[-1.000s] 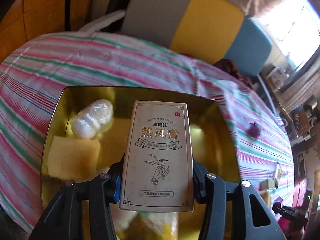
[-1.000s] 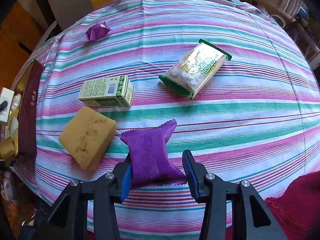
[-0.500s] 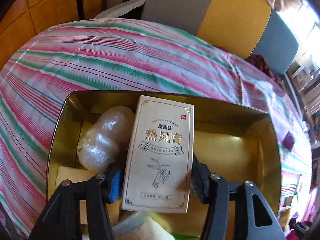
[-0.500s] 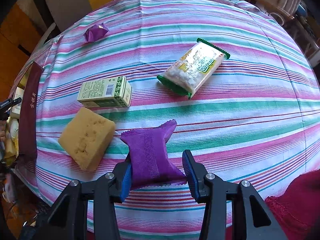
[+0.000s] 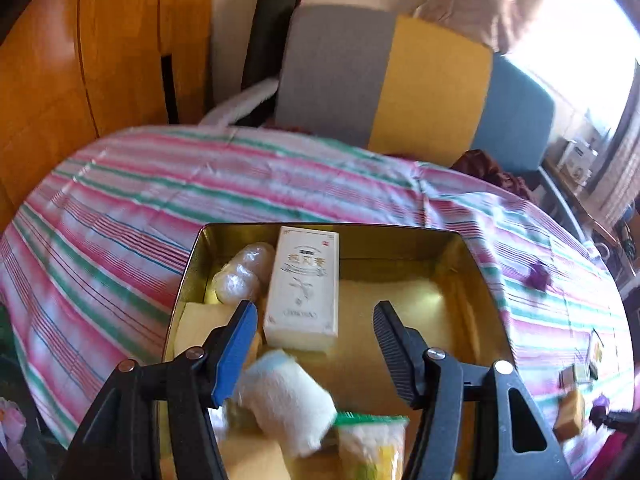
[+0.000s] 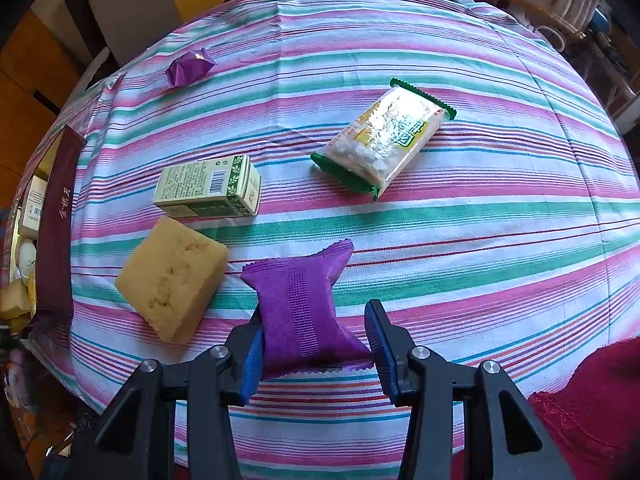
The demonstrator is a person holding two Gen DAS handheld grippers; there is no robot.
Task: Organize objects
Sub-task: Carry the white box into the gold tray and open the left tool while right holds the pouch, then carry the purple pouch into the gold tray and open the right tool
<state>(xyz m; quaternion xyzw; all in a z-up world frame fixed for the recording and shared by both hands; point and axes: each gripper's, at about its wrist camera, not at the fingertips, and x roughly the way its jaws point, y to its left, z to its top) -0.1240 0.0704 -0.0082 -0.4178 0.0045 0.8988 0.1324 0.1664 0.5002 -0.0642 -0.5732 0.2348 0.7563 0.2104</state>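
Observation:
A cream carton with gold print [image 5: 302, 284] lies inside the gold tin [image 5: 320, 227], beside a bubble-wrapped white lump [image 5: 240, 276]. My left gripper [image 5: 315, 308] hovers above the tin, open, its pads apart from the carton and holding nothing. In the right wrist view a purple packet [image 6: 298, 304] lies on the striped tablecloth. My right gripper [image 6: 313, 312] is shut on its near end, pointing steeply down. A yellow sponge [image 6: 172, 278], a green carton [image 6: 208, 188], a clear snack pack [image 6: 384, 136] and a small purple sweet [image 6: 189, 67] lie loose beyond it.
The tin also holds a yellow sponge [image 5: 200, 324], a rolled white cloth [image 5: 288, 396] and a green-edged snack bag [image 5: 372, 444]. Its dark red outer wall [image 6: 58, 220] stands at the table's left edge. A chair back [image 5: 384, 80] rises behind the table. Red cloth [image 6: 592, 400] lies near right.
My left gripper opened and let go of the cream carton, then drew back and up; the carton now rests in the tin. The right gripper and purple packet have not moved.

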